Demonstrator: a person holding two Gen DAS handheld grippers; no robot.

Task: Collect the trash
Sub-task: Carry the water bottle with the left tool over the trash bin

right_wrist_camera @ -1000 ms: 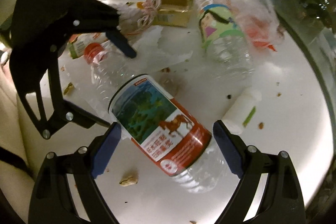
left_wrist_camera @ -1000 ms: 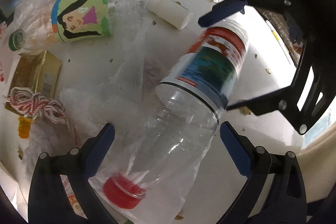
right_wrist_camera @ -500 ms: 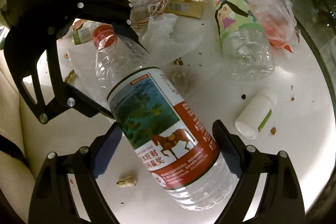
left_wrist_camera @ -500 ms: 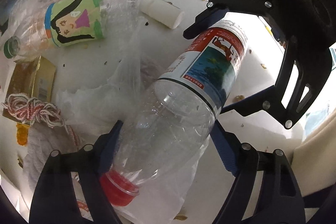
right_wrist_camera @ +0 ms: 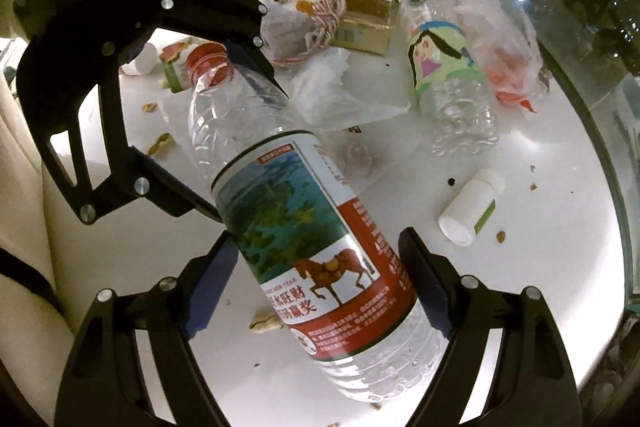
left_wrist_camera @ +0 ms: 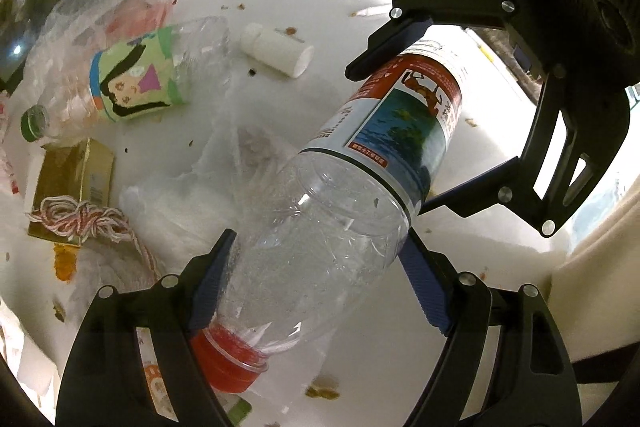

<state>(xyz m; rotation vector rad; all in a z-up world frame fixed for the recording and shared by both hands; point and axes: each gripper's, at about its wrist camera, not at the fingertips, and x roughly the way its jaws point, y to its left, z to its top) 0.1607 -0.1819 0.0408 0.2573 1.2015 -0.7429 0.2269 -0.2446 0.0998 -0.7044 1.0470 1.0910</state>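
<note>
A large clear plastic bottle (left_wrist_camera: 340, 211) with a red cap and a red-and-blue horse label is held off the white table by both grippers. My left gripper (left_wrist_camera: 320, 283) is shut on its clear neck end near the cap. My right gripper (right_wrist_camera: 320, 279) is shut on its labelled base end (right_wrist_camera: 320, 247). Each gripper shows in the other's view, the right gripper (left_wrist_camera: 400, 123) at the upper right and the left gripper (right_wrist_camera: 240, 131) at the upper left.
On the round white table (right_wrist_camera: 540, 267) lie a bottle with a green cartoon label (left_wrist_camera: 132, 83), a small white pill bottle (left_wrist_camera: 280, 51), a gold carton with red-white string (left_wrist_camera: 72, 187), clear plastic bags (left_wrist_camera: 192, 195) and crumbs. A glass rim edges the table.
Both grippers closed on the bottle, the left one from wide open, and lifted it off the table. The bottle now sits higher and closer to both cameras.
</note>
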